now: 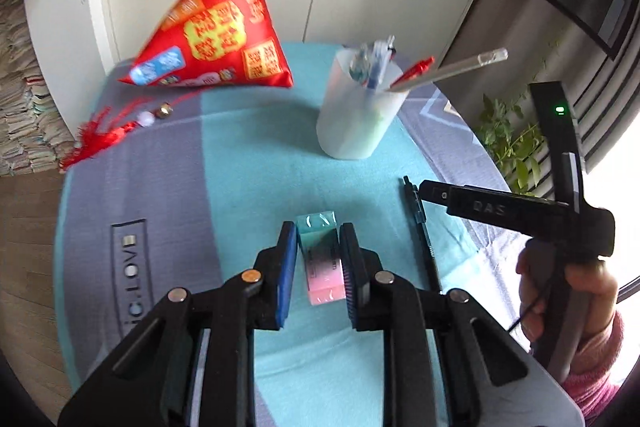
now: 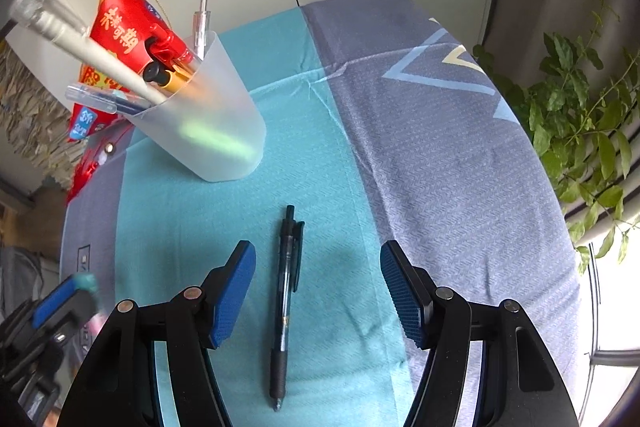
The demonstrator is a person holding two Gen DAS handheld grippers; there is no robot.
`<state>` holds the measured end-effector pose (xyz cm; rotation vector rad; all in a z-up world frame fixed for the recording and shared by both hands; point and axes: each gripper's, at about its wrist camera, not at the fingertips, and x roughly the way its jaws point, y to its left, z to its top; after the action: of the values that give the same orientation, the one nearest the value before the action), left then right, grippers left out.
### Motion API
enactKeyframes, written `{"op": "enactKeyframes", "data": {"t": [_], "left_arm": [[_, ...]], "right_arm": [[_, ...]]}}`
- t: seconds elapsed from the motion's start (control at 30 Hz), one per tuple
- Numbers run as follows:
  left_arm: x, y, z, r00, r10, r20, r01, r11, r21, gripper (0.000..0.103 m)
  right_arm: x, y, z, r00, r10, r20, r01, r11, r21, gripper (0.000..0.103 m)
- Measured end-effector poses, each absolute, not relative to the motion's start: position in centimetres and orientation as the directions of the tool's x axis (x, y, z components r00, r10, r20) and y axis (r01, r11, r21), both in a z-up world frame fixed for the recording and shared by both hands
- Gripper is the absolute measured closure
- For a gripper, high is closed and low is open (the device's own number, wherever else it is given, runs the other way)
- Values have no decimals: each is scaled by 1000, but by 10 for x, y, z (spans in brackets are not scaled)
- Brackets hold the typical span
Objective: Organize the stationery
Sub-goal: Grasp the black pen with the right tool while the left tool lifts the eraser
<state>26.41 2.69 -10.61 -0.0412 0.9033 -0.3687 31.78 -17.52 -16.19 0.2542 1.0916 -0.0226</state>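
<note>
Reading "LOVE" on cloth (image 1: 132,267); left gripper (image 1: 318,263) clamping eraser (image 1: 322,267).

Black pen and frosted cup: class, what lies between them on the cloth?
Nothing: in the right wrist view, only bare teal cloth separates the black pen from the frosted cup.

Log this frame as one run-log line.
left gripper: closing around eraser, contact unclear | right gripper: open over black pen | pen cup: upright on cloth
</note>
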Motion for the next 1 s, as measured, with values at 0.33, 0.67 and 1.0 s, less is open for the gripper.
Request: {"op": "enactKeyframes", "data": {"t": [0.33,0.67,1.0], "left_arm": [[251,43,-104,572,-336,-748,296,935,-194,83],[252,48,-110,569,-334,-751,288,937,-198,83],[244,38,-103,584,-346,-734,313,931,-190,83]], "right_arm": [[334,-153,-178,401,82,-912,123,982,142,38],[335,-144,-178,429,62,-901,94,989,113,86],[276,-154,-105,605,97,-790,60,984,167,86]]}}
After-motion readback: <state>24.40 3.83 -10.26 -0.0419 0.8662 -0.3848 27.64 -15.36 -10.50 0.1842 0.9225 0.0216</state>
